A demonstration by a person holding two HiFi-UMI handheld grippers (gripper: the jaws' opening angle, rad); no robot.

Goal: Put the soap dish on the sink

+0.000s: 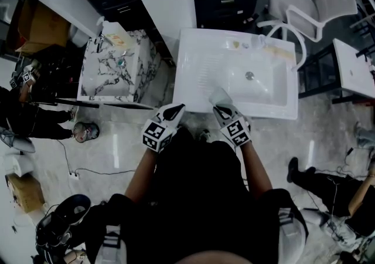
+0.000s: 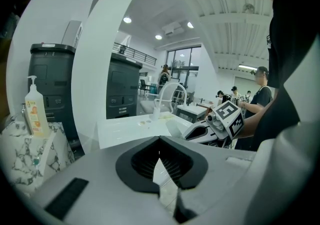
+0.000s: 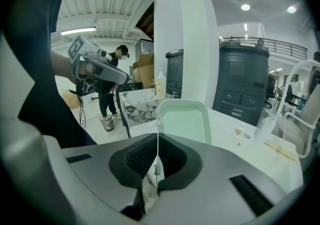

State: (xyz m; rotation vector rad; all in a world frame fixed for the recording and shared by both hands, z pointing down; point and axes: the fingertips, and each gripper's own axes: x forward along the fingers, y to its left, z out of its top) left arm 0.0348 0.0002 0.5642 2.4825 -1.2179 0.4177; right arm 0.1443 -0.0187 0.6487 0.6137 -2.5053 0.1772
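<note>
Soap dish is pinched by its near rim in the right tool, whose jaws are clenched on that thin edge. The dish projects forward from the tips, its long axis running away from the tool toward the upper part of the head view. We find it raised over the near edge of the sink, just left of the basin. Whether it touches the white surface we cannot tell. The left tool is closed on nothing and hangs at the sink's lower left edge, apart from the dish. In our judgement the right hand alone governs the placement. Flat sink surface lies directly ahead of and below the dish.
</note>
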